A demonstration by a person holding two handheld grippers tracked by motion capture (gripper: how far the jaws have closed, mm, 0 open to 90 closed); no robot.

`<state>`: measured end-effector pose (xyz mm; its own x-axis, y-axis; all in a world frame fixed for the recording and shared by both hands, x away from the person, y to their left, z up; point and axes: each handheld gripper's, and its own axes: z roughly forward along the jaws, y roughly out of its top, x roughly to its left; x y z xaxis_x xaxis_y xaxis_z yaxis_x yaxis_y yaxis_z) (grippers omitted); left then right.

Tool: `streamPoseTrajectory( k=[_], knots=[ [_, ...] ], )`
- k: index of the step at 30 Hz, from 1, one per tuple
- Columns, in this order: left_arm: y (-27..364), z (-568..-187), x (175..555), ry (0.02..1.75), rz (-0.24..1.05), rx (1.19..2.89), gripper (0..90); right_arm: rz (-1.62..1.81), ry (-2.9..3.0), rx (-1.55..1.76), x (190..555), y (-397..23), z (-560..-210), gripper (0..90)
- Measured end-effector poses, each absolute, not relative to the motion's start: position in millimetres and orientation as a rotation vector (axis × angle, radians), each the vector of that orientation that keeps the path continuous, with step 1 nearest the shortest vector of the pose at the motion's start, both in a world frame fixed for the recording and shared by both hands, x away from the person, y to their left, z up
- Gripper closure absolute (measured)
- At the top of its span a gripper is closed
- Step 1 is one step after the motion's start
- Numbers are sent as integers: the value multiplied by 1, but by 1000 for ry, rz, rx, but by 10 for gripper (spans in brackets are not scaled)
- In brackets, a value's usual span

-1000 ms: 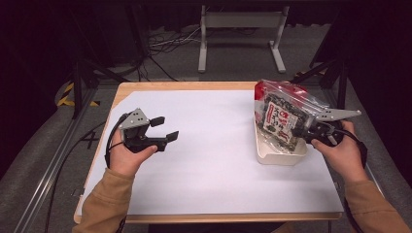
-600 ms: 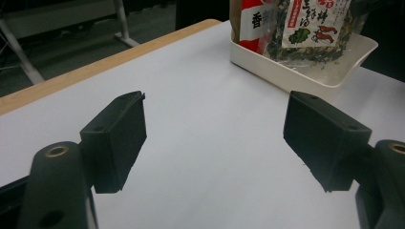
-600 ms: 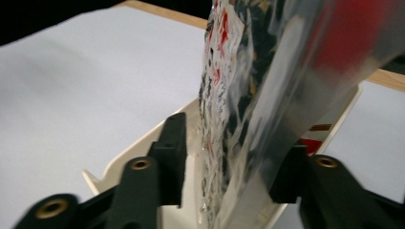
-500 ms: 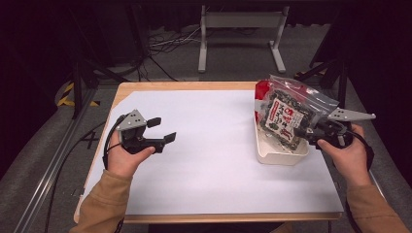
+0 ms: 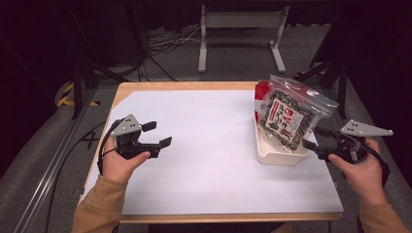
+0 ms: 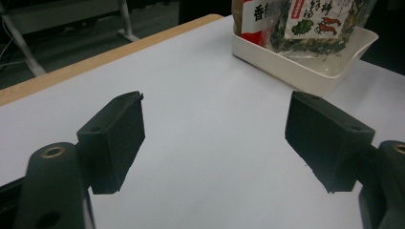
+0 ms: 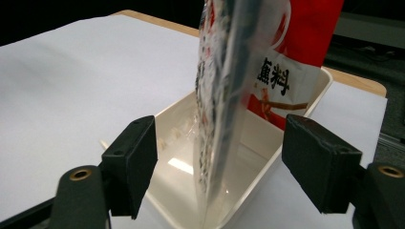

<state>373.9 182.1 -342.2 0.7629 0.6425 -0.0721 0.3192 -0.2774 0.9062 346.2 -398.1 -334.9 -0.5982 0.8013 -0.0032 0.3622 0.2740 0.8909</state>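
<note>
While the right gripper (image 5: 311, 138) sits just off the near-right side of the white tray (image 5: 272, 154) in the high view, its jaws have just been opening and stand wide. The seaweed bag (image 5: 286, 116) stands propped in that tray at the right of the table (image 5: 204, 184), tilted back against a red packet (image 5: 262, 92) behind it. Left gripper (image 5: 158, 134) hovers over bare paper at left, well apart from the tray, jaws wide, nothing held.

Left gripper view: both pads clear, white paper between them, tray and both packets at far right.

Right gripper view: the bag's edge stands upright between the jaws, neither pad touching it. Bag looks released.

Judgement: step in hand is letting go and backing out. To do it well, keep the jaws wide and pull straight back along their own line so no pad drags the film and tips the bag. Check it holds its lean before leaving.
</note>
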Motion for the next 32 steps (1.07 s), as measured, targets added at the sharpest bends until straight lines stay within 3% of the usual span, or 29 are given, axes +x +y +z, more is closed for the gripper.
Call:
streamPoseTrajectory(
  k=[15,23,32],
  knots=[
    [197,-353,351,676,342,1867,183,1347,2121,983,309,-390,-355,268],
    [209,-368,338,716,293,1856,186,1399,2138,967,305,-387,-373,264],
    [212,-374,336,700,342,1833,175,1376,2141,939,305,-383,-374,262]
  ],
)
